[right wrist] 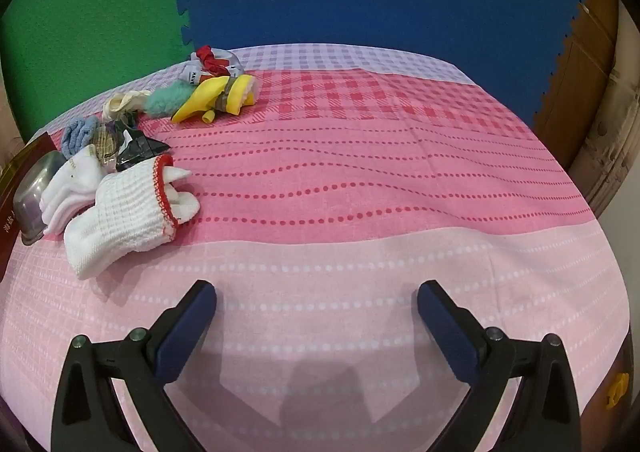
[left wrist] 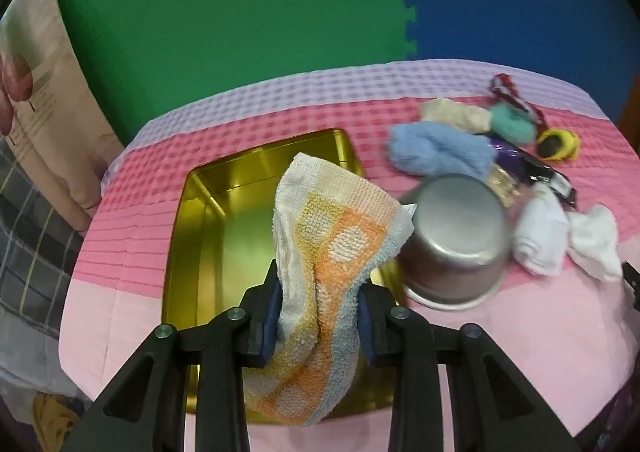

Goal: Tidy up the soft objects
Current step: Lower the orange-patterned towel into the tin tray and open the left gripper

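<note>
Right now the left gripper (left wrist: pixel 318 304) is clamped on a striped washcloth (left wrist: pixel 328 252), holding it bunched above the gold tin (left wrist: pixel 208 220), which sits open on the pink tablecloth (right wrist: pixel 360 192). This looks like the drop-off step: the next move calls for lowering the cloth into the tin and letting go. At two o'clock from the tin lies the waiting pile, with a blue cloth (left wrist: pixel 440 150), white socks (left wrist: pixel 540 228) and an upturned metal bowl (left wrist: pixel 456 240). The right gripper (right wrist: pixel 316 312) hangs spread wide and empty over bare cloth, the white socks at its ten o'clock.
</note>
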Available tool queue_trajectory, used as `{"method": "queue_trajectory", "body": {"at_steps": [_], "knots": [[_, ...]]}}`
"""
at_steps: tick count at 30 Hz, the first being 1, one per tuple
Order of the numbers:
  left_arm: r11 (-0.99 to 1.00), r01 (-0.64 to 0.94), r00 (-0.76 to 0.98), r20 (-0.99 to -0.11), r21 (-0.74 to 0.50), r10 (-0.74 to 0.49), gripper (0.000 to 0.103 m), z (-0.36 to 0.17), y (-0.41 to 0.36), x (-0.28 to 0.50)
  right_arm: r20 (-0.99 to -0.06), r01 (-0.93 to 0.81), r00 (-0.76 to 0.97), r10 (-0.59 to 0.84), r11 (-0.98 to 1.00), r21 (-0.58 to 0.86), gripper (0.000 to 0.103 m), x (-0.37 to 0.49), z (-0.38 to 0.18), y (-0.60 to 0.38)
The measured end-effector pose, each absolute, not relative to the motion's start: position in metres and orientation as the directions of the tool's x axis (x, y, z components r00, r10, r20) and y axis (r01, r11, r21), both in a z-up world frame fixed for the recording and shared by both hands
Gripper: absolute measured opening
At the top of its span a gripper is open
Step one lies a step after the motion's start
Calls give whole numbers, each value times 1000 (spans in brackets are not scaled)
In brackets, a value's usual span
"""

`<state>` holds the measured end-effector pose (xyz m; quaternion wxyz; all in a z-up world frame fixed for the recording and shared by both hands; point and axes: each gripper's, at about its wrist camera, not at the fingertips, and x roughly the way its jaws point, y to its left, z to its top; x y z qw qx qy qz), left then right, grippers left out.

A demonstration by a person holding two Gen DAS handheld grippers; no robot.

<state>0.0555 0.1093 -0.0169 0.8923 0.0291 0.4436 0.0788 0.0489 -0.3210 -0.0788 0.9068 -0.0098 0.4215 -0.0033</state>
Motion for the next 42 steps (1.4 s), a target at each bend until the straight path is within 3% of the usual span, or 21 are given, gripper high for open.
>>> {"method": "queue_trajectory", "body": {"at_steps": [15, 25, 28, 32, 39, 42], "knots": [[972, -190, 499, -839, 136, 215, 31, -51, 152, 95, -763, -2, 646, -17, 1000, -23, 103, 50, -79, -321], [963, -170, 454, -851, 209, 265, 41, -59, 159, 101, -762, -2, 647, -16, 1000, -23, 103, 50, -79, -320], [961, -160, 442, -854, 225, 274, 46, -55, 162, 103, -762, -2, 648, -17, 1000, -24, 103, 49, -80, -320], [954, -152, 460, -836, 257, 299, 64, -54, 158, 102, -761, -1, 648, -17, 1000, -24, 103, 49, -80, -319], [950, -218, 551, -775, 224, 309, 76, -20, 159, 84, -761, -2, 649, -17, 1000, -24, 103, 48, -81, -319], [944, -252, 606, -726, 213, 325, 91, 3, 150, 62, -767, -26, 641, -11, 999, -35, 103, 49, -78, -315]]}}
